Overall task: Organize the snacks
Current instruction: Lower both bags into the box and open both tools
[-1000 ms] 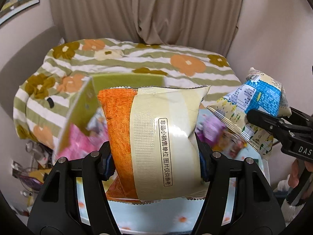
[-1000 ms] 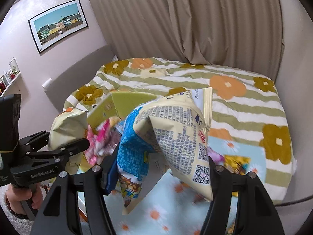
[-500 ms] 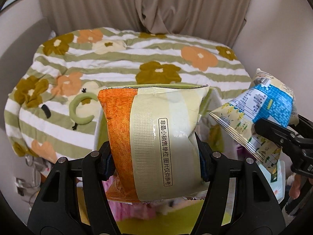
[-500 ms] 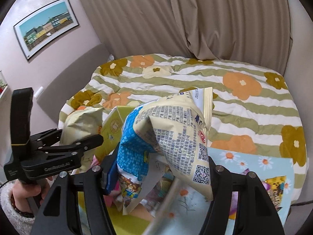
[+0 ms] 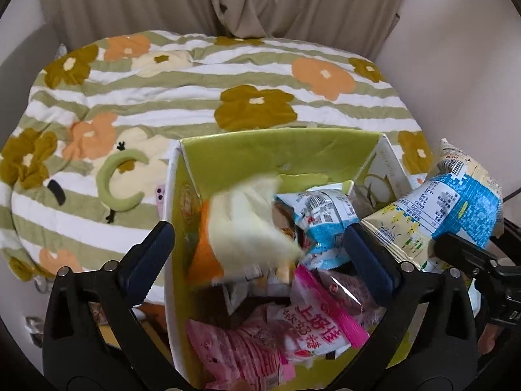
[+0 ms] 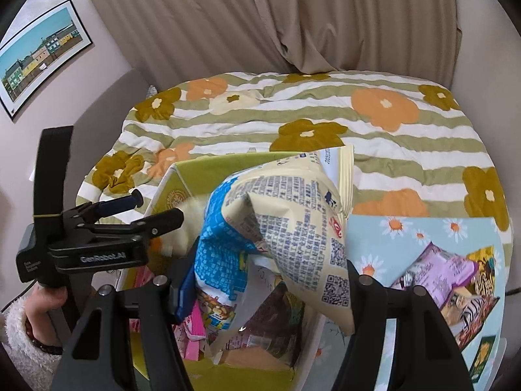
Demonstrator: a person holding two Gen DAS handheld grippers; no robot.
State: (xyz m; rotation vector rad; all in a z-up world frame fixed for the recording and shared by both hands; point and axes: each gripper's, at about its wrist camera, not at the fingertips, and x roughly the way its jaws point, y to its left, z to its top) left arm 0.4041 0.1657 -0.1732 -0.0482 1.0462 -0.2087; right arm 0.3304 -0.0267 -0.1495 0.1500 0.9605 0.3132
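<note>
- Left wrist view: the left gripper [image 5: 257, 247] hangs over the open green carton [image 5: 280, 150], its jaws opening wide with nothing pressed between the pads. That spread is what lets the orange-and-cream snack bag [image 5: 241, 228] go, and it shows blurred, dropping into the carton.
- The carton already holds a pink packet [image 5: 312, 322] and a blue-white packet [image 5: 319, 218], so this looks like the collecting point for the snacks.
- The carton stands against the flowered bed quilt [image 5: 195, 97].
- Right wrist view: the right gripper [image 6: 263, 280] pinches the blue-and-cream snack bag [image 6: 283, 215] by its lower part, held above the same carton [image 6: 195, 169], probably next to drop.
- On the daisy-print cloth [image 6: 407, 228] to the right lie 2 or more loose packets, a purple packet [image 6: 439, 267] among them, not yet sorted.
</note>
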